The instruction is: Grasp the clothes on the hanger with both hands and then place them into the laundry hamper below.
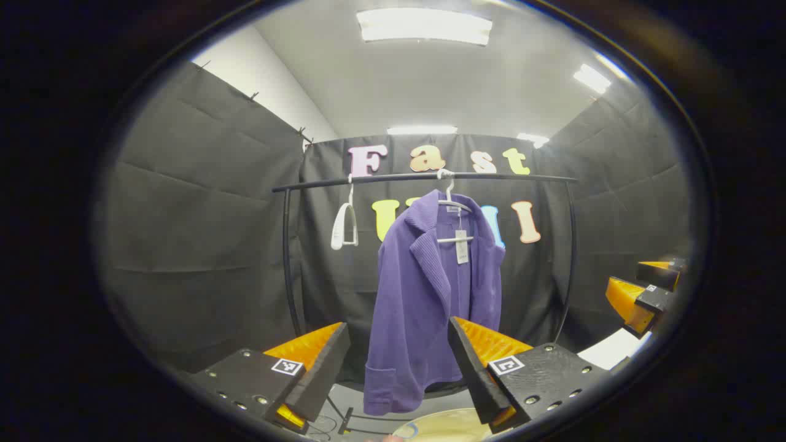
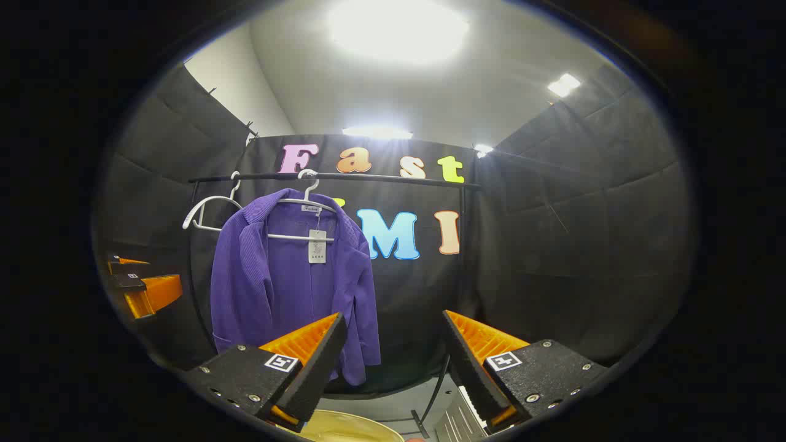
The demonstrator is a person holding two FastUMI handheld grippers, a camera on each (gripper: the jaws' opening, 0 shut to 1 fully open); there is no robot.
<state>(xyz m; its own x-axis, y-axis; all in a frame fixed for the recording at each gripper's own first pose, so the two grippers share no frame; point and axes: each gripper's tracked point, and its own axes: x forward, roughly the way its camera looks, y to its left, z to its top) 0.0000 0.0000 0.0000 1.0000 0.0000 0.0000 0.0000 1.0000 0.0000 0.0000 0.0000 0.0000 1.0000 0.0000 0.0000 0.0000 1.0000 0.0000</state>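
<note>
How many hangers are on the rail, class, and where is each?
2. A bare white hanger hangs near the black rail's left end; a second hanger, beside it toward the middle, carries the purple jacket.

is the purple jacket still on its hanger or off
On: the purple jacket hangs from the white hanger on the rail, both grippers open, short of it.

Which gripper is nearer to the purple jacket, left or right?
Left, it seems. The left gripper frames the purple jacket between its open fingers; the right gripper points past its right side.
</note>
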